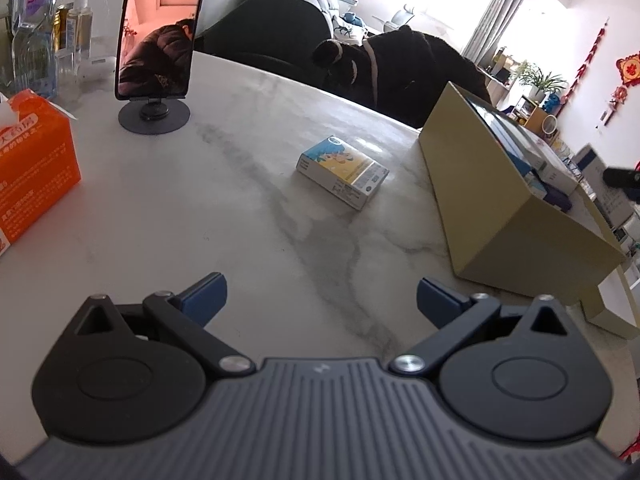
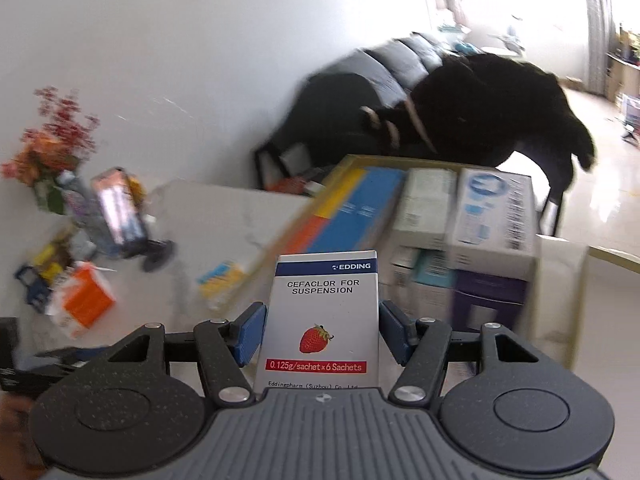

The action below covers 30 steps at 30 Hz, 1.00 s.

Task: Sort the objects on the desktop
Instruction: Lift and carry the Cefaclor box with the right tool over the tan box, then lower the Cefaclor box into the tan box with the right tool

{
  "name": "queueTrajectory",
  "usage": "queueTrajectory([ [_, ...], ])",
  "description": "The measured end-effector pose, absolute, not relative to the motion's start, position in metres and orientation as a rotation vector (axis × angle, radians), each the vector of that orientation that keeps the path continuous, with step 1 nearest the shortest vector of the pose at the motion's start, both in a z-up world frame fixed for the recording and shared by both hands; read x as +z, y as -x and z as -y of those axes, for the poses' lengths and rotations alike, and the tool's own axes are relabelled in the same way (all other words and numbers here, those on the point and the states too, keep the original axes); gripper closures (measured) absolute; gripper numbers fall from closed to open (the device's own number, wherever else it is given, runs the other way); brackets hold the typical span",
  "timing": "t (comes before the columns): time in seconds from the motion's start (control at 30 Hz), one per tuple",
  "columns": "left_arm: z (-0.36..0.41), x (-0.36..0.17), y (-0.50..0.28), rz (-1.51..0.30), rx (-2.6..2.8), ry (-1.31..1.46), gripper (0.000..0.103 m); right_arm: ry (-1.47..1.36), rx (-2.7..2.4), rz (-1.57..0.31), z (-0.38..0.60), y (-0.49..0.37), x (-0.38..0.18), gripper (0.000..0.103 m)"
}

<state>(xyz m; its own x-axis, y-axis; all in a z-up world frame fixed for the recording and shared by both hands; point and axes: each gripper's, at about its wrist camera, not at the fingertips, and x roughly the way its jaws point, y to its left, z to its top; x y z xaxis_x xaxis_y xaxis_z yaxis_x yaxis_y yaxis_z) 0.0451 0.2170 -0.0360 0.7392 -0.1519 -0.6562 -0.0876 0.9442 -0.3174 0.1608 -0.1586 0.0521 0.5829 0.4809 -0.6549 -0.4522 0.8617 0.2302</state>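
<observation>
My right gripper (image 2: 322,332) is shut on a white medicine box (image 2: 324,312) with a strawberry picture, which stands upright between the blue pads. It hangs in front of a tan cardboard box (image 2: 276,240) that holds several packed medicine boxes (image 2: 492,216). A small blue and yellow box (image 1: 342,172) lies flat on the marble table (image 1: 256,240), left of the tan cardboard box (image 1: 500,216). My left gripper (image 1: 320,294) is open over the table, nearer than that small box, with nothing between its fingers. The right wrist view is blurred.
An orange tissue box (image 1: 32,168) sits at the left edge. A phone on a round stand (image 1: 160,40) and bottles (image 1: 36,20) stand at the back left. A person in dark clothes (image 1: 404,68) bends over behind the table's far edge.
</observation>
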Motion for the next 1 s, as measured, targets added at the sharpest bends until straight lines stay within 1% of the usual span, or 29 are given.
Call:
queueTrajectory([
  [0.27, -0.211, -0.041, -0.062, -0.756, -0.047, 0.339, 0.000, 0.016, 0.449, -0.883, 0.174, -0.193, 0.022, 0.039],
  [0.53, -0.207, -0.047, -0.074, -0.772, -0.054, 0.341, 0.000, 0.086, 0.419, -0.984, 0.169, -0.222, -0.003, 0.039],
  [1.0, -0.205, -0.051, -0.085, -0.789, -0.056, 0.340, 0.000, 0.306, 0.423, -1.022, 0.149, -0.221, -0.013, 0.039],
])
